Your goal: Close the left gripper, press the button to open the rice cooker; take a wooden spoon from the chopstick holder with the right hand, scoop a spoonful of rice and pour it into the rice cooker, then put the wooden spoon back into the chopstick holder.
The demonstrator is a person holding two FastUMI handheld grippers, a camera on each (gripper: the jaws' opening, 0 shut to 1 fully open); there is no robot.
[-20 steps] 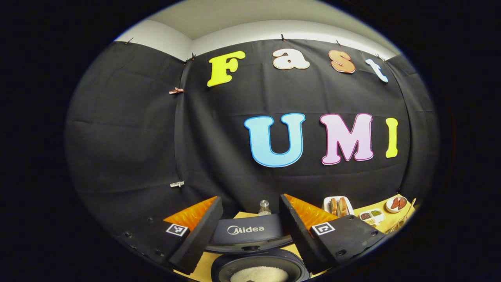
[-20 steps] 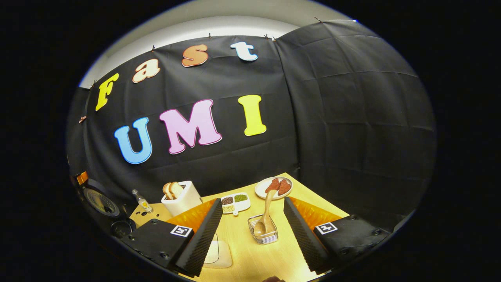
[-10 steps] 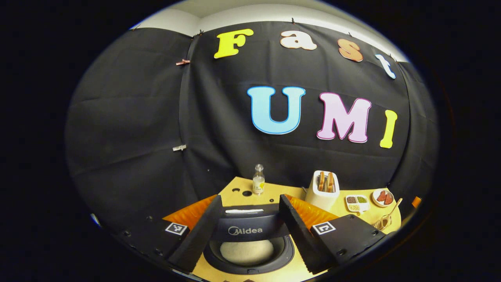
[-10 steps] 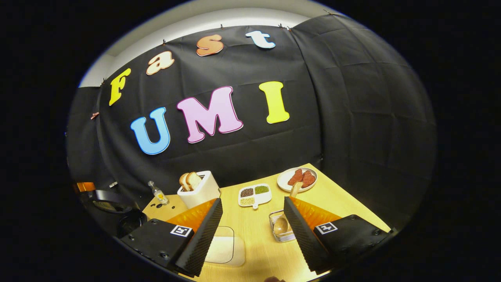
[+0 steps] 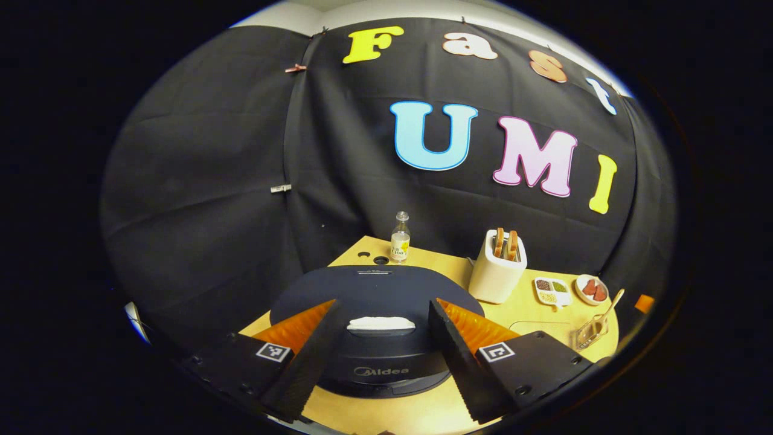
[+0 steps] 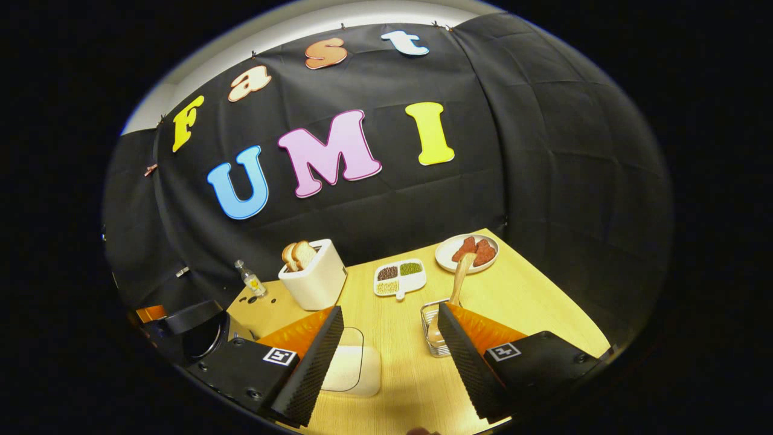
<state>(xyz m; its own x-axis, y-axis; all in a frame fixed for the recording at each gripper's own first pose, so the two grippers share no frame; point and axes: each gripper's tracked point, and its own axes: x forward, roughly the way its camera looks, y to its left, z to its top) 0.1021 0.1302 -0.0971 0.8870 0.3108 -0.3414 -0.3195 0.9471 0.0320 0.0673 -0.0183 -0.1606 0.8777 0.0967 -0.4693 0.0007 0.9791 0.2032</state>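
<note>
The dark rice cooker [image 5: 374, 290] sits right in front of my left gripper [image 5: 383, 305], its lid lowered over the pot and a white button [image 5: 380, 323] showing between the open fingers. Nothing is held. In the right gripper view the cooker [image 6: 199, 332] is at the far left, its lid hanging just above the pot mouth. The wooden spoon [image 6: 458, 284] stands in the clear chopstick holder [image 6: 430, 335], just left of the right finger of my right gripper [image 6: 389, 308], which is open. A white rice container [image 6: 353, 368] lies by its left finger.
On the yellow table [image 6: 531, 302] stand a white toaster [image 6: 314, 281] with bread, a small bottle [image 6: 249, 279], a divided dish [image 6: 400, 278] of grains and a plate [image 6: 468, 252] of red slices. Black cloth walls close off the back and right.
The cooker's lid has swung down from upright over the rice-filled pot. The left gripper has drawn back and tipped down. The right gripper has shifted, leaving the spoon standing in the holder.
</note>
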